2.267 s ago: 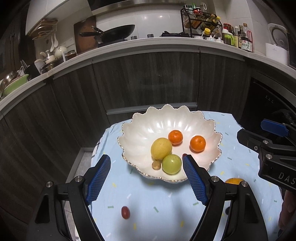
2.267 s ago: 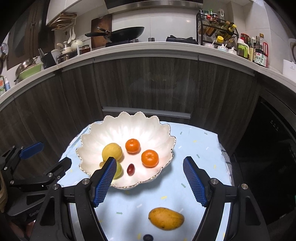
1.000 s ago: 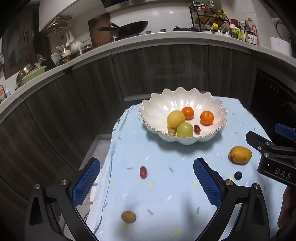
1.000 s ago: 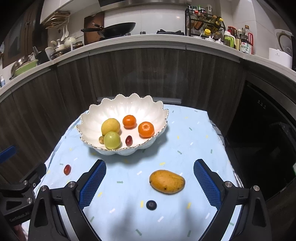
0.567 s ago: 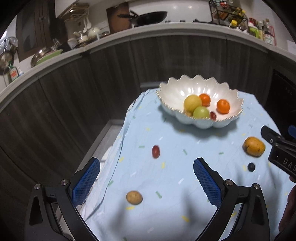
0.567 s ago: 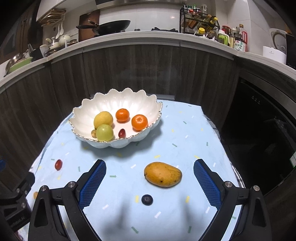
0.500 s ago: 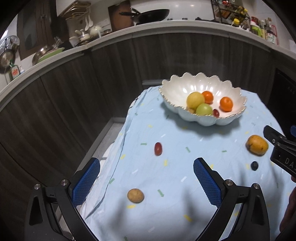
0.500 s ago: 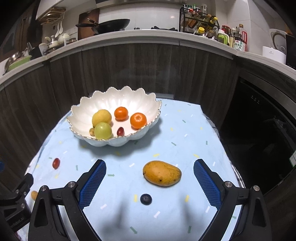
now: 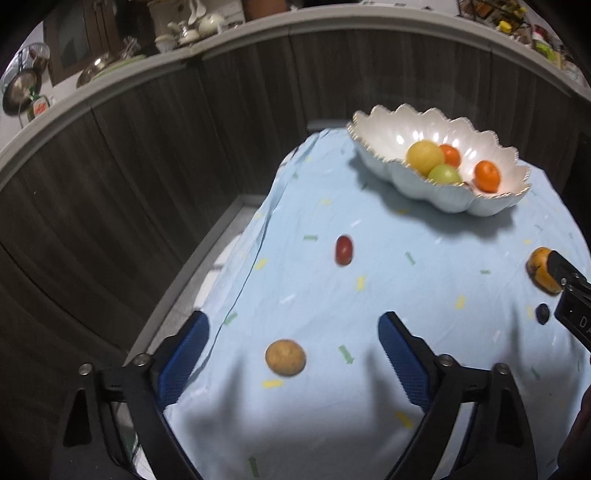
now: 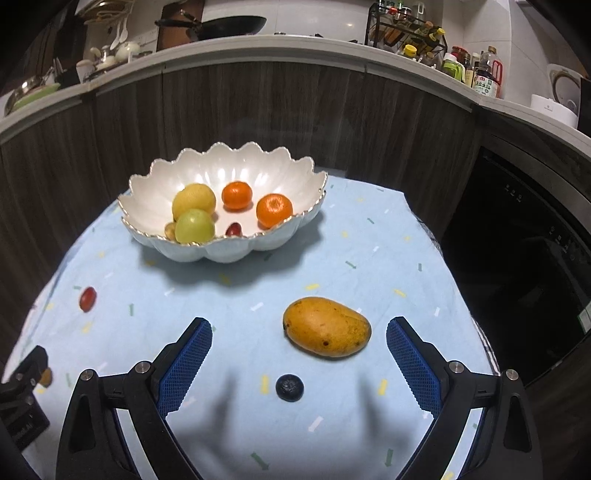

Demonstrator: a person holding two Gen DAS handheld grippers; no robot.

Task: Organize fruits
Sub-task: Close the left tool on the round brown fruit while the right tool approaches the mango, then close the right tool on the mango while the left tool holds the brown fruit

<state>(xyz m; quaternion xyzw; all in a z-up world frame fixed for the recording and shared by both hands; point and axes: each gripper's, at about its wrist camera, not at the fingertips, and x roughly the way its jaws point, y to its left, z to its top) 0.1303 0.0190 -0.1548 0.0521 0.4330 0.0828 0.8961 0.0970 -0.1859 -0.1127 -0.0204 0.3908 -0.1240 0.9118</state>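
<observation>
A white scalloped bowl (image 10: 291, 171) (image 9: 388, 173) on the blue cloth holds a yellow fruit (image 10: 194, 199), a green fruit (image 10: 194, 226), two oranges (image 10: 274, 210) and a small red fruit (image 10: 233, 229). Loose on the cloth lie a mango (image 10: 327, 326) (image 9: 539, 271), a blueberry (image 10: 290, 387) (image 9: 542, 314), a red grape (image 9: 344, 250) (image 10: 87, 298) and a small brown round fruit (image 9: 285, 357). My left gripper (image 9: 291, 354) is open, with the brown fruit between its fingers. My right gripper (image 10: 297, 360) is open, empty, just before the mango and blueberry.
The small table (image 10: 406, 258) stands before dark wood cabinets (image 10: 258, 110). A counter above carries a pan (image 10: 221, 24), bottles and a spice rack (image 10: 406, 29). A dark appliance front (image 10: 524, 258) is at the right. The table's left edge drops to the floor (image 9: 207, 273).
Both grippers have pulled back from the bowl and lowered toward the cloth. The left one swung left and down over the brown fruit. The right one came nearer the mango and blueberry.
</observation>
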